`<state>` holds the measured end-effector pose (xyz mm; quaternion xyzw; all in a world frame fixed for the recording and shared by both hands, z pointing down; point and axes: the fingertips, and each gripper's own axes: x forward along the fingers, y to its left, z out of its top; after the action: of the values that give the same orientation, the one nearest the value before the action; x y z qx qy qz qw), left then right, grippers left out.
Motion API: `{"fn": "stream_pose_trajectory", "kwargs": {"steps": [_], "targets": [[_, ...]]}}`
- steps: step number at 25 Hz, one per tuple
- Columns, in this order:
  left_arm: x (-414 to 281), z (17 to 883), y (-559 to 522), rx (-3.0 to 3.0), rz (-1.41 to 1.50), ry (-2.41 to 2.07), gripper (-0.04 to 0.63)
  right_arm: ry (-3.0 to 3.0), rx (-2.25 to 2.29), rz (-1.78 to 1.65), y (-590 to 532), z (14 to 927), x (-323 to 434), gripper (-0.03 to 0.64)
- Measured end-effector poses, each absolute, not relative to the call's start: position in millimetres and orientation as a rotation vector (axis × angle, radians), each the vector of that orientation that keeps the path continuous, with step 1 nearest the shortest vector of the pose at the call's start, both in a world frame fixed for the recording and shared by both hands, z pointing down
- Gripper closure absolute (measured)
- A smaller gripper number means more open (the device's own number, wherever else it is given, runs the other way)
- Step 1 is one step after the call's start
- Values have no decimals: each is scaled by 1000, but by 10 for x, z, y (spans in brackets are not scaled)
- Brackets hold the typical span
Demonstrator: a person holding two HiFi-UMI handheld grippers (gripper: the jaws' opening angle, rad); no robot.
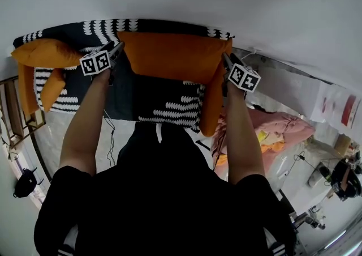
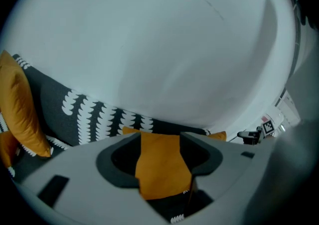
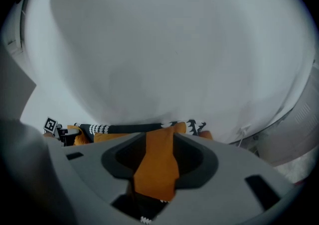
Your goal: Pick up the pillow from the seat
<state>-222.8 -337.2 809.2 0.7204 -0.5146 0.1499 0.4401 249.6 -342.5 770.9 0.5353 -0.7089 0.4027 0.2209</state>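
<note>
Over the seat, against its backrest, the orange pillow stretches crosswise between the two grippers. The seat wears a black cover with bands of white scalloped print. The left gripper is at the pillow's left end, near the seat's left armrest, and the right gripper is at the pillow's right end, above the seat's right edge. From that right end a fold of the pillow hangs down along the seat's right side.

In the left gripper view the jaws are clenched on a fold of the orange fabric, which fills the gap from pad to pad. The right gripper view shows the same there: orange fabric pinched between the jaws and bunched below them.

A second orange cushion lies on the seat's left armrest, well apart from the held pillow. Behind the seat rises a plain white wall. To the right of the seat, lower down, lies a heap of pink cloth.
</note>
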Motion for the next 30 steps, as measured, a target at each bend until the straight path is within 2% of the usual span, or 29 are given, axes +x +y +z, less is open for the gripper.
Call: {"fn": "stream_pose_trajectory", "kwargs": {"steps": [15, 19, 22, 26, 30], "targets": [[-2282, 8631, -3556, 1715, 381, -1313, 316, -1891, 1517, 1160, -3586, 8117, 2578, 417], [-2334, 8773, -3605, 1658, 348, -1360, 288, -1888, 1518, 1163, -3654, 8196, 2623, 408], [-2312, 8841, -3645, 1637, 309, -1358, 281, -1898, 1501, 1172, -3702, 8248, 2627, 364], [-2274, 8939, -3694, 1643, 313, -1348, 272, -1900, 1499, 1182, -3783, 8317, 2636, 356], [-2359, 9078, -3742, 1621, 322, -1381, 230, -1910, 1488, 1177, -3841, 8362, 2548, 341]]}}
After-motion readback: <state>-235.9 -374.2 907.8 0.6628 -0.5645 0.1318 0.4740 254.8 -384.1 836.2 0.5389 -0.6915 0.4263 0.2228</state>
